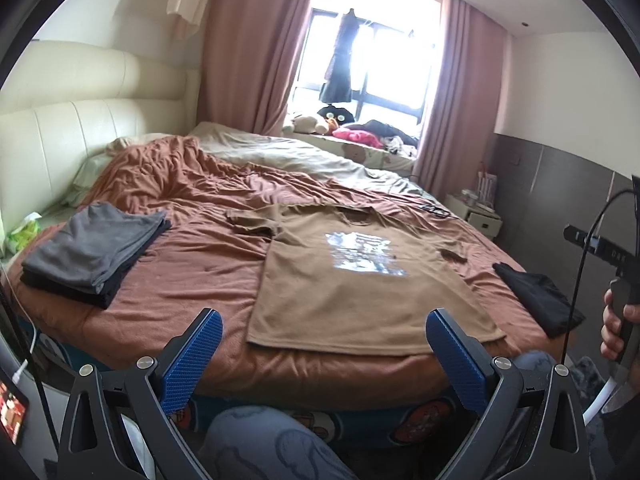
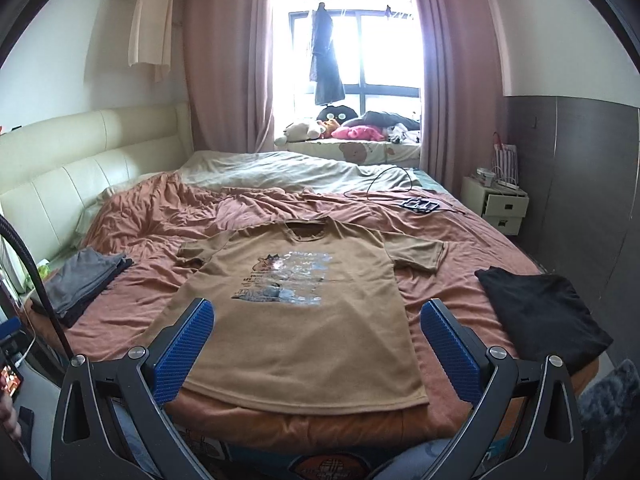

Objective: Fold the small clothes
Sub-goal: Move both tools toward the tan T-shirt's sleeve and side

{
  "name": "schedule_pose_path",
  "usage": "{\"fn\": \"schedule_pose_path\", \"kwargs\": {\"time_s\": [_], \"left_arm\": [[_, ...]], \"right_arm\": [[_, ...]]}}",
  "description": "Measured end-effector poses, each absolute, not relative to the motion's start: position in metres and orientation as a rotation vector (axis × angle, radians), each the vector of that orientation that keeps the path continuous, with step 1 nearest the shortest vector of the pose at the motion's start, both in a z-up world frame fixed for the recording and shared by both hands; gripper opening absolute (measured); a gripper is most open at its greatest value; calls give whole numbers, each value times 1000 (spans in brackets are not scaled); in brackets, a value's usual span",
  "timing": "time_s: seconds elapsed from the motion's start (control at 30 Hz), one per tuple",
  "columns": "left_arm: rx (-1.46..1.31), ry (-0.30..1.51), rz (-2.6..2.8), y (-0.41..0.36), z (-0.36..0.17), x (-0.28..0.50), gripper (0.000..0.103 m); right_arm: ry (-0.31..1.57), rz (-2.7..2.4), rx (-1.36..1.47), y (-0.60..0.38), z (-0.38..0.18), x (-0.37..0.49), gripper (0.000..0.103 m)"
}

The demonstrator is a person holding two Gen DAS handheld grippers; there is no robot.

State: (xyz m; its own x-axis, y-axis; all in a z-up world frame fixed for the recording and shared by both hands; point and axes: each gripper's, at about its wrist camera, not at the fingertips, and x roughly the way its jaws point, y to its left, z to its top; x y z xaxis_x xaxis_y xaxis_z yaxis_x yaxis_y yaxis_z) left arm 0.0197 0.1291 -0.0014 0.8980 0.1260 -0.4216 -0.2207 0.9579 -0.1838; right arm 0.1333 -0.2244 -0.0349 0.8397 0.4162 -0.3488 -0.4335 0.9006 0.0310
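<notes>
Down at the foot of the bed, both tools hover just short of the mattress edge: the left hand-held gripper has its blue pads spread wide with nothing between them, and the right hand-held gripper is equally splayed and empty. Just beyond them the brown T-shirt lies flat, print side up, hem nearest the edge and collar pointing away. To the shirt's left sits a folded grey-and-black stack; to its right lies a black garment. Far past the shirt, stuffed toys line the window ledge.
</notes>
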Motion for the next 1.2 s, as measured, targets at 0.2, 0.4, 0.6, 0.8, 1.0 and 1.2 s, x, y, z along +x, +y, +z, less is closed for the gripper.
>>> {"fn": "schedule_pose_path", "kwargs": {"time_s": [0.2,0.4,0.6,0.8,1.0,1.2], "left_arm": [[-203,426,197,148,8,49,102],[-202,447,220,168,13,85,102],[-210,472,254,187,15,124,100],[-206,504,262,200,16,164,100],[-212,540,260,213,17,204,95],[-242,587,258,233,14,244,88]], "right_arm": [[412,488,-39,-210,-40,179,103],[426,517,-59,-185,-37,220,103],[471,555,-76,-168,-39,260,103],[499,578,-71,-158,-36,292,103],[520,602,-72,-146,-37,327,103],[541,621,-61,-131,-38,365,103]]}}
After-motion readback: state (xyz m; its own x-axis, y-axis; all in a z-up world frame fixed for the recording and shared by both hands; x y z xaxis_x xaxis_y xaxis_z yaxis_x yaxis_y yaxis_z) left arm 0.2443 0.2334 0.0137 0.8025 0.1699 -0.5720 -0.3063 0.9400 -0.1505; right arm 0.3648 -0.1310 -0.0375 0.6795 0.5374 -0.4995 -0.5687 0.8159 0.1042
